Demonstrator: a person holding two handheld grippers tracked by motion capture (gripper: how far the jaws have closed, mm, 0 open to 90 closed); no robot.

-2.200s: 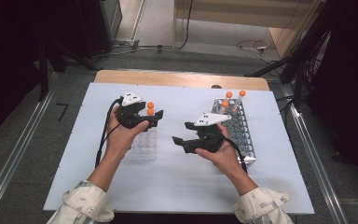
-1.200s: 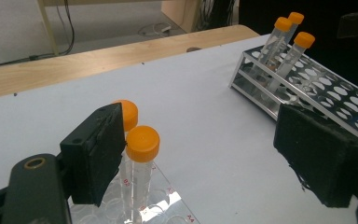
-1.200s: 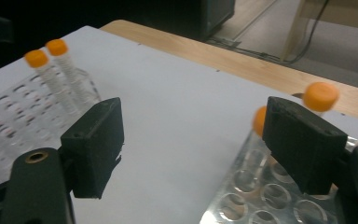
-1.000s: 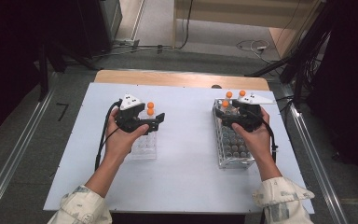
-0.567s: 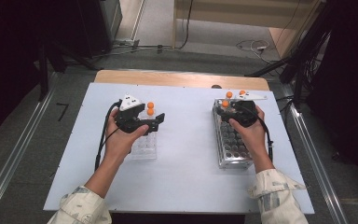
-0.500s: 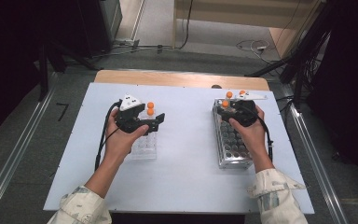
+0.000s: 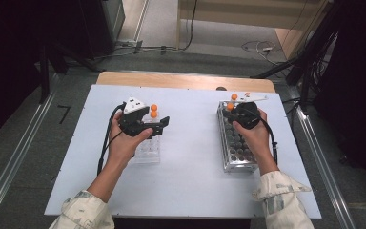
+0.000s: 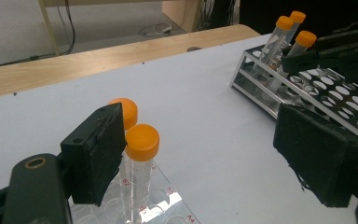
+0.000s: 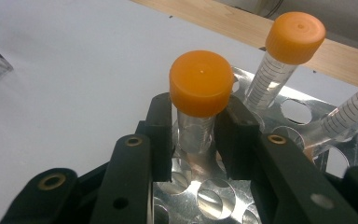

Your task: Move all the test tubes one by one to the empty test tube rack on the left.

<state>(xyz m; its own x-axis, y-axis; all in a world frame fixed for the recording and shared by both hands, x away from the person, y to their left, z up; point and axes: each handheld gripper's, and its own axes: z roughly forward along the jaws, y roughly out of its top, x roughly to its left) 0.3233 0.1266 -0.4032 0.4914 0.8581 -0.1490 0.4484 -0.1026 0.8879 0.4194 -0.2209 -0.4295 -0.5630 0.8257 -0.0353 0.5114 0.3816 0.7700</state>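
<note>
since the earlier frames the right tongs [image 7: 238,113] have crossed from mid-desk to the far end of the metal rack [image 7: 238,140]; the left tongs [image 7: 145,125] have barely shifted.

right tongs: jaws closed on the clear body of an orange-capped tube [image 9: 199,105], gripping just under the cap. the tube stands upright over the rack's holes at its far end. whether its base is seated in a hole is hidden by the jaws.

two more capped tubes [image 9: 282,58] lean in the rack's far corner, just beyond the held one.

left tongs: jaws wide apart, holding nothing, hovering over the clear plastic rack [image 7: 145,151] well to the left of the metal rack. two orange-capped tubes [image 8: 141,170] stand in that clear rack, just beside the left jaw.

desk [image 7: 190,157]: white, bare between the two racks.

risks, as judged:
- grip sits high on a smooth tube; a tilt on lifting or lowering could bind it against the hole's edge.
- the neighbouring leaning tubes are near enough to be knocked if the tongs swing toward the far corner.
- the left jaw could nudge the tube beside it.
</note>
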